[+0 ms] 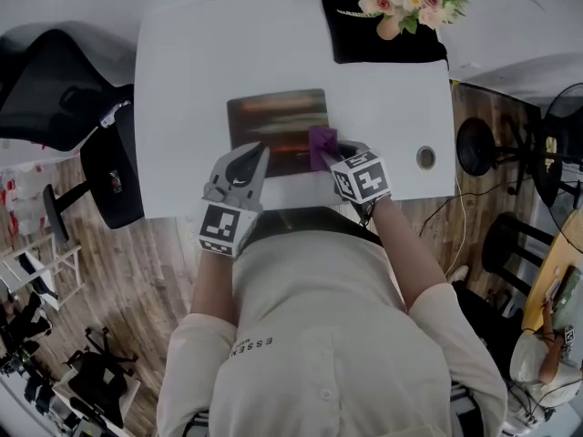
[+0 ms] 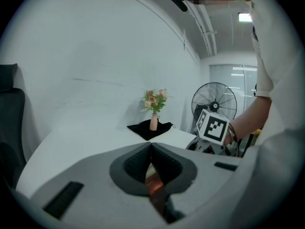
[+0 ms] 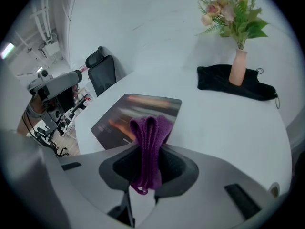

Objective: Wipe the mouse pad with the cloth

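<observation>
The dark mouse pad [image 1: 278, 121] with orange streaks lies on the white table [image 1: 182, 89] near its front edge. A folded purple cloth [image 1: 322, 142] stands at the pad's right front part, and my right gripper [image 1: 332, 153] is shut on it. In the right gripper view the cloth [image 3: 150, 142] sticks up between the jaws, with the pad [image 3: 143, 111] just beyond. My left gripper [image 1: 250, 157] is at the pad's left front part, its jaws closed together. In the left gripper view [image 2: 151, 147] a strip of the pad [image 2: 155, 185] shows below the closed tips.
A vase of flowers [image 1: 390, 25] stands on a black cloth [image 1: 364, 48] at the table's far right. A round grommet [image 1: 425, 157] sits near the right front corner. A black office chair [image 1: 55, 80] is left of the table, a fan [image 1: 560, 144] to the right.
</observation>
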Available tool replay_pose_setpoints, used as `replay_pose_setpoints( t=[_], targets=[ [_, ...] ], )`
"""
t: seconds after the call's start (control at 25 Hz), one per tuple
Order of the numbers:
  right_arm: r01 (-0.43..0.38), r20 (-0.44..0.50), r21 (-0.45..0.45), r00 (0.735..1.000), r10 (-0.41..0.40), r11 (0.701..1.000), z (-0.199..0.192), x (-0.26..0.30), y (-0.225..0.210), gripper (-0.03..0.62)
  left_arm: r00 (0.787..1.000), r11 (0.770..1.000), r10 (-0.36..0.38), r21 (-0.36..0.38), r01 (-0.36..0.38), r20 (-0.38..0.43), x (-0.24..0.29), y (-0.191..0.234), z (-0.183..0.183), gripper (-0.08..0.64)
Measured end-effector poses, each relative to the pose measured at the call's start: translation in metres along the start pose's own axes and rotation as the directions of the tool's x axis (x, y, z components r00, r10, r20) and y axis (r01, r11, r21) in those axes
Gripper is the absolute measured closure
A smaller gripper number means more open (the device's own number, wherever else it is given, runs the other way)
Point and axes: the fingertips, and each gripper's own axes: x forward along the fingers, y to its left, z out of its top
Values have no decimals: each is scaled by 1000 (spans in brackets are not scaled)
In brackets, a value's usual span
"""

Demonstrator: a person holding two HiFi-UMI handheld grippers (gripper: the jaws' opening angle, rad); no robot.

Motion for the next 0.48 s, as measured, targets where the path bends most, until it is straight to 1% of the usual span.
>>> replay_pose_setpoints(
  t=[0.28, 0.48],
  targets=[
    [41, -11, 31, 999, -40, 999, -9, -13, -22, 491, 1000, 1000, 8, 24, -8, 5, 3, 0, 12, 557],
    [117, -26, 2, 993, -117, 993, -9, -26, -34, 491, 1000, 999, 6, 51, -7, 14, 3, 1, 23, 557]
  ],
)
